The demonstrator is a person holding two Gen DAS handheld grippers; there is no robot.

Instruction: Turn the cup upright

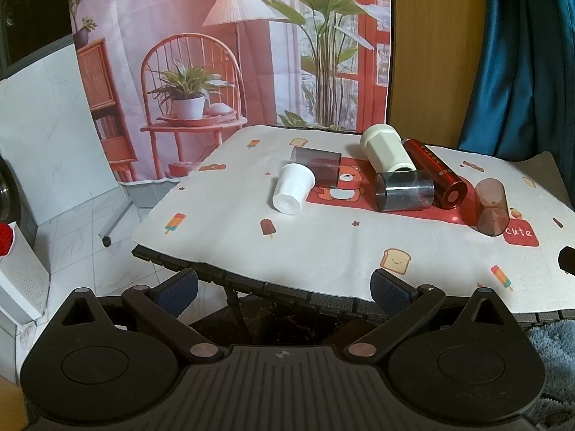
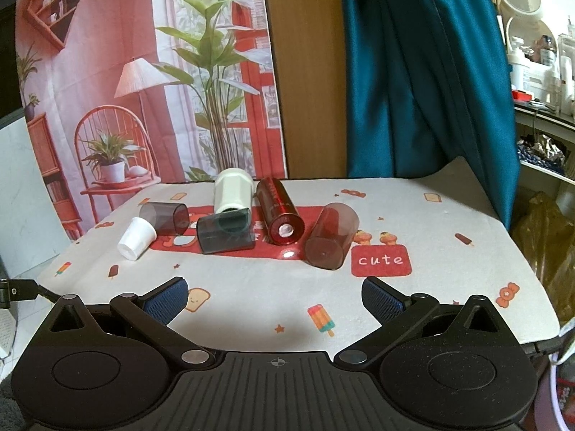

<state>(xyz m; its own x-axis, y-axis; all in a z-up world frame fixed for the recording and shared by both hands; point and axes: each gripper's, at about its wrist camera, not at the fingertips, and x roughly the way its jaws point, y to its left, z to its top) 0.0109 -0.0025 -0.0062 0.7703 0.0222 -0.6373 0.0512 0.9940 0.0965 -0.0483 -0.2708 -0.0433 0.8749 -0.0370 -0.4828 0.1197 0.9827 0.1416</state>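
Observation:
Several cups lie on their sides on a cartoon-print tablecloth [image 1: 323,251]: a small white cup [image 1: 293,188] [image 2: 137,237], two smoky grey cups [image 1: 316,166] [image 1: 404,191] [image 2: 163,218] [image 2: 224,234], a cream cup [image 1: 385,152] [image 2: 231,190], a shiny red tube cup [image 1: 436,174] [image 2: 281,215] and a brownish translucent cup [image 1: 490,206] [image 2: 332,235]. My left gripper [image 1: 284,287] is open and empty before the table's front edge. My right gripper [image 2: 275,296] is open and empty above the cloth [image 2: 251,287], in front of the cups.
A printed backdrop [image 1: 230,46] hangs behind the table, with a wooden panel [image 1: 431,46] and a teal curtain [image 2: 424,72] to its right. A white unit [image 1: 21,280] stands on the tiled floor at left. Shelves with clutter [image 2: 542,72] are at right.

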